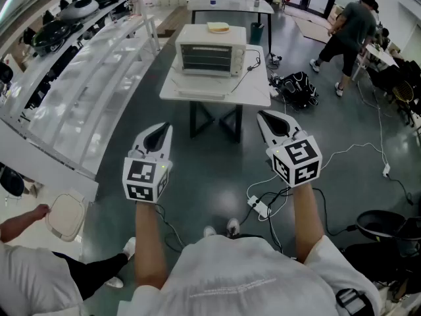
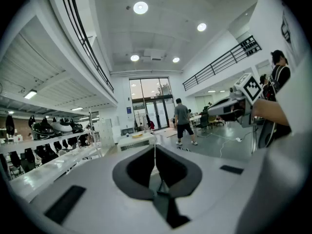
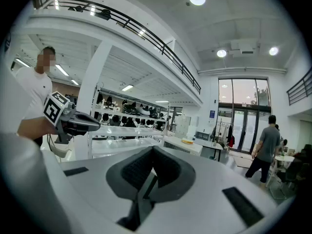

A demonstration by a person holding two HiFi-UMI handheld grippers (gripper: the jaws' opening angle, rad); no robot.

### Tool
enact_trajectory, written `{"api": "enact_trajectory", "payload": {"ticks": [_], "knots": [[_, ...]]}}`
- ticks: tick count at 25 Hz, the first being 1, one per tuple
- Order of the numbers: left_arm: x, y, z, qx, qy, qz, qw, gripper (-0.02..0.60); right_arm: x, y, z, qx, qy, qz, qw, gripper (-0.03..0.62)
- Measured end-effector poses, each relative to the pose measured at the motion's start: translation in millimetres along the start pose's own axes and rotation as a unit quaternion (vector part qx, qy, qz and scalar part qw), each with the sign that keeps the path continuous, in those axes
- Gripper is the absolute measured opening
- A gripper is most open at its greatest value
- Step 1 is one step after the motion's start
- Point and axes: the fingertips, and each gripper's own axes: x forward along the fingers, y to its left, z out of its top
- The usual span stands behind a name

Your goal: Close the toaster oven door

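A white toaster oven (image 1: 209, 50) stands on a small white table (image 1: 256, 91) well ahead of me, a yellow item (image 1: 218, 27) on its top. Its door (image 1: 202, 92) seems to lie folded down flat in front of it. My left gripper (image 1: 167, 129) and right gripper (image 1: 262, 115) hover in the air far short of the table, both shut with nothing between their jaws. In the left gripper view the jaws (image 2: 155, 147) meet in a thin seam and point toward the oven (image 2: 137, 140). Those in the right gripper view (image 3: 152, 149) also meet, the oven (image 3: 181, 145) beyond them.
Long white shelves (image 1: 85, 91) with dark helmets run along the left. A black bag (image 1: 297, 88), cables and a power strip (image 1: 260, 207) lie on the floor to the right. One person (image 1: 350, 30) bends over at the back right; another's hand (image 1: 29, 216) shows at the lower left.
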Motion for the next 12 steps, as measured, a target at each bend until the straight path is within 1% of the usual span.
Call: {"api": "enact_trajectory", "payload": {"ticks": [7,12], "knots": [[-6.5,-4.6,5.5,0.002,-0.001,0.006,1.0000,0.020,-8.7,-0.8,2.8,-0.003,-0.007,0.003,1.000,0.015],[-5.6,-8.0,3.7,0.000,0.003,0.006,1.0000,0.020,-10.1,-2.2,5.4,0.011,-0.020,0.008,1.000,0.015]]}}
